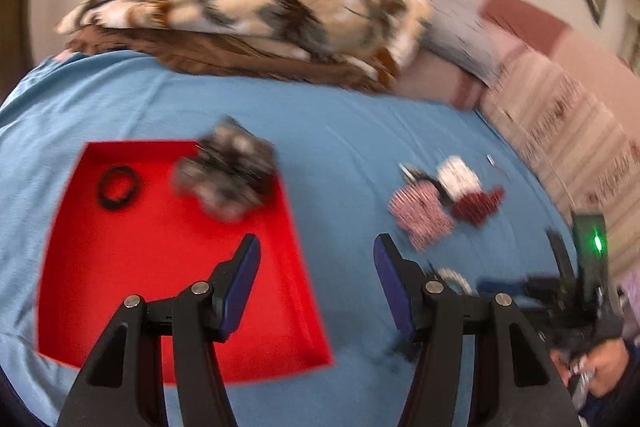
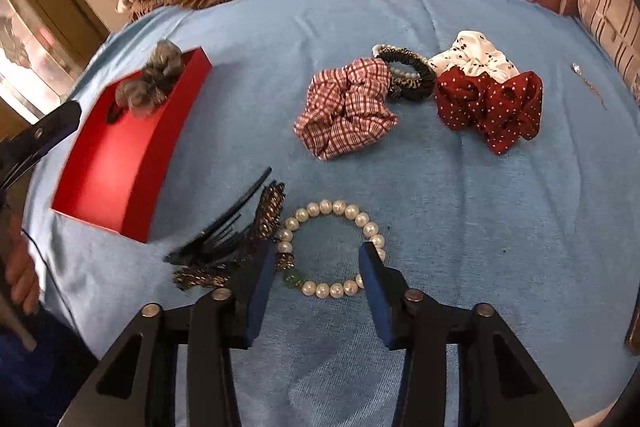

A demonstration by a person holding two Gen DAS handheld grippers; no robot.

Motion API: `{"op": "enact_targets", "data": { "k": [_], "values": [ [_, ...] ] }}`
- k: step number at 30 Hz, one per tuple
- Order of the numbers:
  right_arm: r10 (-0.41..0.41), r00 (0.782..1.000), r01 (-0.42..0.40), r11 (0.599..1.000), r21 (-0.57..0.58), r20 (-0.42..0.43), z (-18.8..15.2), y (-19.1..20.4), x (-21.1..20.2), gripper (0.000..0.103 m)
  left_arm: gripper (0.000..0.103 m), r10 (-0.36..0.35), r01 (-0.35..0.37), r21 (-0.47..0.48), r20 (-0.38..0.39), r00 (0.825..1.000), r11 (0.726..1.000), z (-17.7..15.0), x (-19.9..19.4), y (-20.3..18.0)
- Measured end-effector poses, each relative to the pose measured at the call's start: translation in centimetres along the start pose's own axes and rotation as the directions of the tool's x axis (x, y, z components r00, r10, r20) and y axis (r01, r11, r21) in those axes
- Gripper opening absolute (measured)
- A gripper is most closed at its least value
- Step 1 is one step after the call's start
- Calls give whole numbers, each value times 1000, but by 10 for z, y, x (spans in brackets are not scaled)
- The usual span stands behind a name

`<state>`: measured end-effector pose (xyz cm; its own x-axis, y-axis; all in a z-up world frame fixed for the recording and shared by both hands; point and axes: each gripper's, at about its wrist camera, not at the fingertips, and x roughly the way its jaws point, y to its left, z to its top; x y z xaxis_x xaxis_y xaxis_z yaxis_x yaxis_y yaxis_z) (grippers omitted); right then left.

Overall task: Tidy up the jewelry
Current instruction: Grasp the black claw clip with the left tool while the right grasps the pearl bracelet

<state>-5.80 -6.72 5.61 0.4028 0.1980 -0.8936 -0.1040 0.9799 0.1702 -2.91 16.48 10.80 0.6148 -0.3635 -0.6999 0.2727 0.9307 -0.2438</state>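
Step in hand: sorting hair and jewelry pieces off the bed sheet (image 2: 460,187) into the red box (image 2: 120,163) — pearl bracelet (image 2: 336,247) up next, by the look of it.
Right hand-held gripper (image 2: 318,267): half open, fingers straddling the bracelet's near arc; pads not seen pressing, nothing held.
Left hand-held gripper (image 1: 316,287): jaws moderately wide, empty, over the box's near edge.
In box: grey scrunchie (image 1: 228,175) on the far wall, black hair tie (image 1: 118,187) on the floor.
Still on sheet: gingham scrunchie (image 2: 346,107), dotted red scrunchie (image 2: 490,107), black comb clip (image 2: 224,235) beside the bracelet.
Next move calls for: closing on the beads without catching the clip — then carrying to the box.
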Motion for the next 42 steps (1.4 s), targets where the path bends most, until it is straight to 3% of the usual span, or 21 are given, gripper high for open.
{"op": "enact_targets", "data": {
  "k": [5, 9, 16, 19, 23, 24, 26, 30, 42],
  "values": [
    [-80, 996, 80, 997, -11, 44, -8, -9, 4, 45, 58, -54, 64, 99, -94, 994, 993, -30, 21, -46],
    [-69, 997, 68, 997, 19, 33, -13, -22, 11, 45, 58, -86, 110, 155, -152, 985, 982, -44, 39, -72],
    [-66, 996, 64, 997, 39, 66, -16, -24, 20, 45, 57, -103, 131, 142, -190, 976, 981, -46, 59, -75],
    [-83, 993, 81, 996, 36, 80, -17, -20, 22, 45, 48, -117, 147, 127, -214, 970, 981, -45, 65, -71],
    [-114, 988, 112, 993, 22, 103, -19, -12, 23, 39, 25, -153, 190, 128, -251, 956, 973, -49, 70, -72],
    [-115, 988, 113, 993, 19, 108, -20, -11, 23, 35, 20, -161, 199, 132, -252, 954, 971, -49, 70, -74],
    [-96, 989, 94, 995, 18, 116, -21, -10, 21, 11, 7, -149, 188, 141, -250, 957, 972, -49, 68, -76],
    [-47, 990, 42, 998, 36, 136, -21, -8, 13, 11, 4, -163, 200, 141, -238, 958, 970, -48, 58, -78],
    [-65, 973, 65, 998, 5, 221, -14, 19, -34, 11, 4, -188, 202, 118, -114, 975, 972, -31, 4, -66]
  ]
}}
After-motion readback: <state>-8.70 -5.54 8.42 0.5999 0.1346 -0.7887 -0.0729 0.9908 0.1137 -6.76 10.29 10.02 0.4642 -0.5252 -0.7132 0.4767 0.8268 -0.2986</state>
